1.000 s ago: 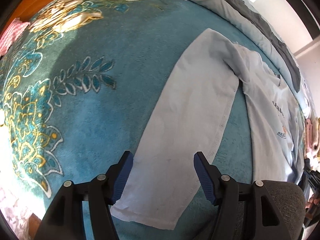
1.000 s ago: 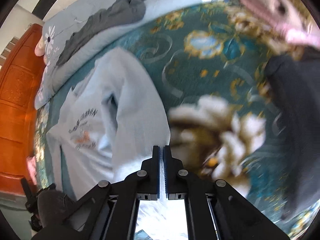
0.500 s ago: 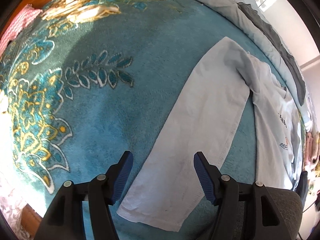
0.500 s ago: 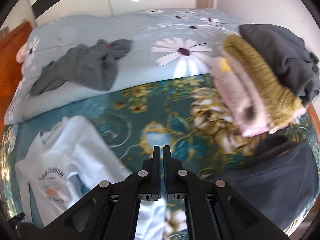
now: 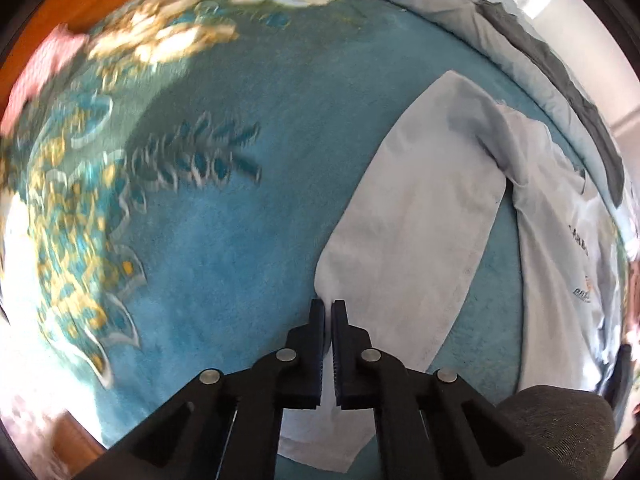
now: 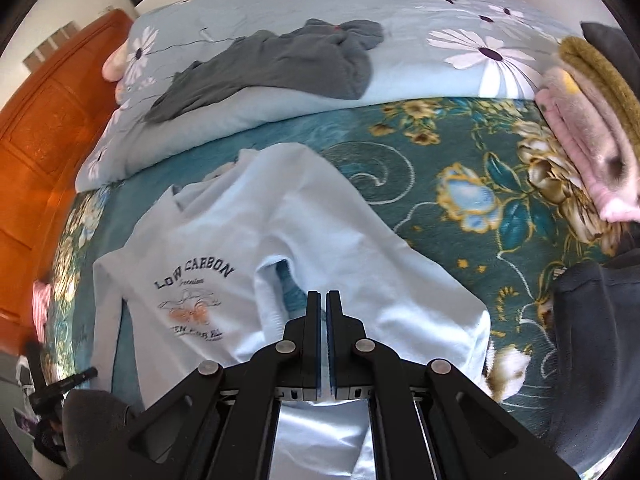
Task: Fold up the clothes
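Pale blue long-sleeved shirt flat on teal floral blanket, left gripper pinching sleeve edge at 6 o'clock, right gripper pinching the other sleeve, grey garment at 12 o'clock, folded stack at 2 o'clock.

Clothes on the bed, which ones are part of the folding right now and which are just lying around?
In the job: light blue shirt, its sleeves pinched by left gripper and right gripper.
Lying about: grey garment, folded pile, dark cloth.
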{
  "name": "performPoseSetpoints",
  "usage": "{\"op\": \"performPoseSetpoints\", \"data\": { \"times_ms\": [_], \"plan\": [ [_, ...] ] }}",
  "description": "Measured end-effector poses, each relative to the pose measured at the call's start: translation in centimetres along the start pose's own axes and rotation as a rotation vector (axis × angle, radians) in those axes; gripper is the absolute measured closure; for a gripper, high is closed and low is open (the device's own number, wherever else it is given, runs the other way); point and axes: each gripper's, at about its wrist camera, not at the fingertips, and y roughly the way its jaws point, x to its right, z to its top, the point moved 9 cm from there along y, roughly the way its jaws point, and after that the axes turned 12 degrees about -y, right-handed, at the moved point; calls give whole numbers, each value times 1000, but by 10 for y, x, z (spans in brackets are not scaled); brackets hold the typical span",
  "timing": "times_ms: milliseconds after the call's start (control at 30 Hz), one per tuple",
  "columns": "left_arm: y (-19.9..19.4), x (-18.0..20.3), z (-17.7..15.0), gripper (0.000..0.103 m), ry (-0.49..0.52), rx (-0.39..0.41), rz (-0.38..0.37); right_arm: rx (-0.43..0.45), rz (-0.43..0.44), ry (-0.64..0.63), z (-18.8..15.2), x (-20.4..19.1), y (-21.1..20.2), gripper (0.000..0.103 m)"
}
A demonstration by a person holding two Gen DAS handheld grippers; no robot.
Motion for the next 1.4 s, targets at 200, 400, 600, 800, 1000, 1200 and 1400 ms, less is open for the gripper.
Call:
{"op": "performPoseSetpoints", "data": {
  "times_ms": [200,400,600,800,1000,1200,1400],
  "plan": [
    [-28,-25,83,99,49,165,154,-28,-8,-8,-9,1,2,101],
    [-24,-54,158,99,23,217,272,-68,9,45,-28,7,9,101],
    [17,-65,161,99,-11,140,324,-81,3,34,-28,8,11,100],
    [19,-56,146,96,-36,95,209,-37,18,-14,10,7,16,75],
    [-7,0,142,42,90,101,-18,-24,51,-82,69,-4,46,60],
    [10,96,143,35,300,33,-161,-88,64,-141,121,-17,102,60],
    [61,145,136,35,392,-87,-160,-147,-22,-238,155,-16,144,60]
  ]
}}
